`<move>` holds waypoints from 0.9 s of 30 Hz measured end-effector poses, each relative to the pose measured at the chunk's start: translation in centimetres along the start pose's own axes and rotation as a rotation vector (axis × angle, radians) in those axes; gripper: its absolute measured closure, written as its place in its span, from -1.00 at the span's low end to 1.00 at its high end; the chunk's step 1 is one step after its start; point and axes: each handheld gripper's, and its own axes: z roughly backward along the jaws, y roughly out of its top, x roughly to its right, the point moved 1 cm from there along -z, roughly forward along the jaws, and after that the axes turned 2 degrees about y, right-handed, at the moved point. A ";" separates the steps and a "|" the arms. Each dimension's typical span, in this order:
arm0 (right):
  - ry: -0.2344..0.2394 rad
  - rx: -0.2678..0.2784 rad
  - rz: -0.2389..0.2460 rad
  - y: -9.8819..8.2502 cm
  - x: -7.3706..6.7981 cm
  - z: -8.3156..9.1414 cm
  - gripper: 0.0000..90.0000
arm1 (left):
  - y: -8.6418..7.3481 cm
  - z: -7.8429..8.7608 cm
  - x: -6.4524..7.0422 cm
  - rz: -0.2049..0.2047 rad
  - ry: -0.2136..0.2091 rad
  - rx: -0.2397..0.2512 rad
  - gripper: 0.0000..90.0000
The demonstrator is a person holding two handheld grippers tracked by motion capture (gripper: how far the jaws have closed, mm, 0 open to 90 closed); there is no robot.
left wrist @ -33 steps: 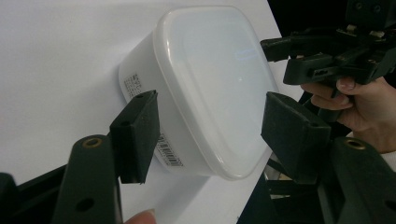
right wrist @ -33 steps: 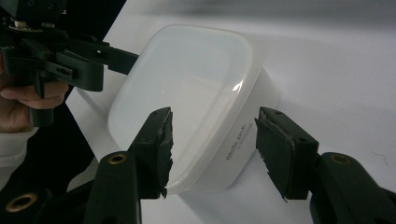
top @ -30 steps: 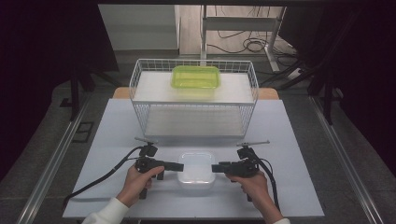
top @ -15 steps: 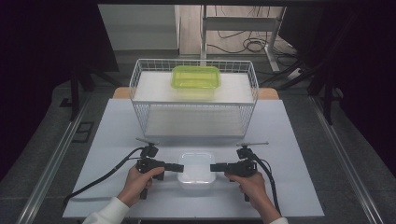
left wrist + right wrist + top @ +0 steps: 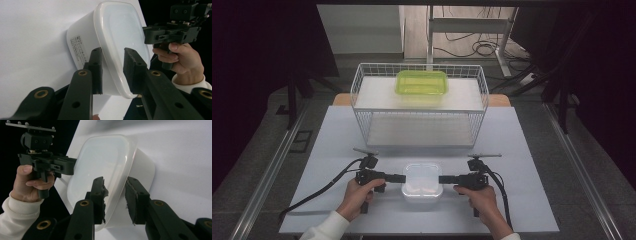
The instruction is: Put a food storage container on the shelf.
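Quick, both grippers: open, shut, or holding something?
Left gripper: jaws just closing, open astride the rim of the white lidded plastic container, pads apart from it.
Right gripper: jaws just closing, open astride its opposite rim.

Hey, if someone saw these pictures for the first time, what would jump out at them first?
Probably the white lidded container at the table's near edge, with the left gripper and right gripper at its opposite ends, their jaws astride its rim and just closing in. Next, the bright green container on top of the white wire rack farther back.
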 end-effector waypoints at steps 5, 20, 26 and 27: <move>0.003 0.001 -0.006 -0.1 -0.1 0.1 0.55 | -0.2 0.1 0.2 -0.006 0.002 0.003 0.56; 0.015 0.021 0.046 -0.2 -0.7 0.7 0.70 | -0.4 0.8 0.8 -0.047 0.003 0.033 0.72; 0.011 0.032 0.078 -0.1 -0.9 0.8 0.74 | -0.4 1.0 1.0 -0.064 0.006 0.044 0.77; 0.010 0.032 0.082 -0.1 -1.0 0.9 0.75 | -0.4 1.1 1.0 -0.070 0.010 0.047 0.77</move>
